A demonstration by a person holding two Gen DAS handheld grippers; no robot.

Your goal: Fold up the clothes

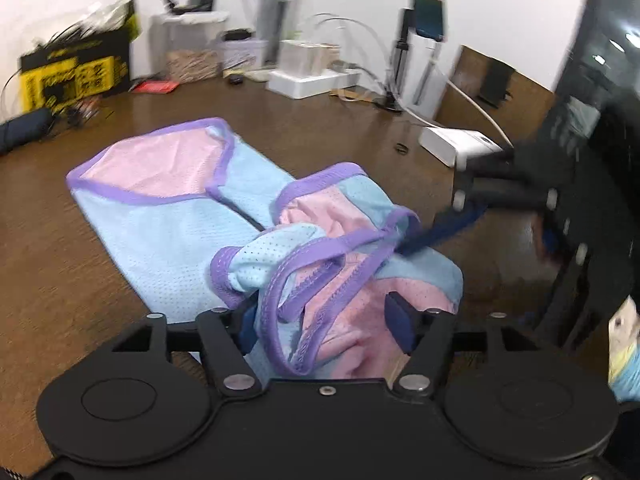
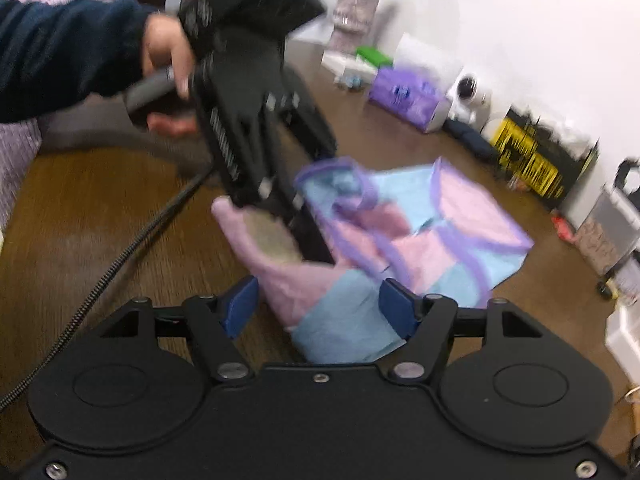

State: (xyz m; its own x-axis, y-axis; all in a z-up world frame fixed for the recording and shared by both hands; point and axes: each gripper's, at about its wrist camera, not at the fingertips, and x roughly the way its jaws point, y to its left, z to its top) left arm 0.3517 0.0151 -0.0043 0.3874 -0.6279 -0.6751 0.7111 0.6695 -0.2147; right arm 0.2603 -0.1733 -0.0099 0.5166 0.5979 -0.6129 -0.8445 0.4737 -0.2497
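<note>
Mesh fabric, pink and blue, bunches at the near end of the vest [image 1: 160, 216] on the wooden table [image 1: 340, 128]. Left gripper [image 1: 320, 320] and right gripper [image 2: 316, 308] straddle that bunch, fingers spread, pinching nothing. Flatten it squarely toward the vest's flat far end.

- Left hand-held gripper [image 1: 324, 320]: jaws apart, angled downward.
- Right hand-held gripper [image 2: 320, 306]: jaws apart, angled downward.
- Left hand [image 2: 168, 72], dark sleeve, grips its handle.
</note>
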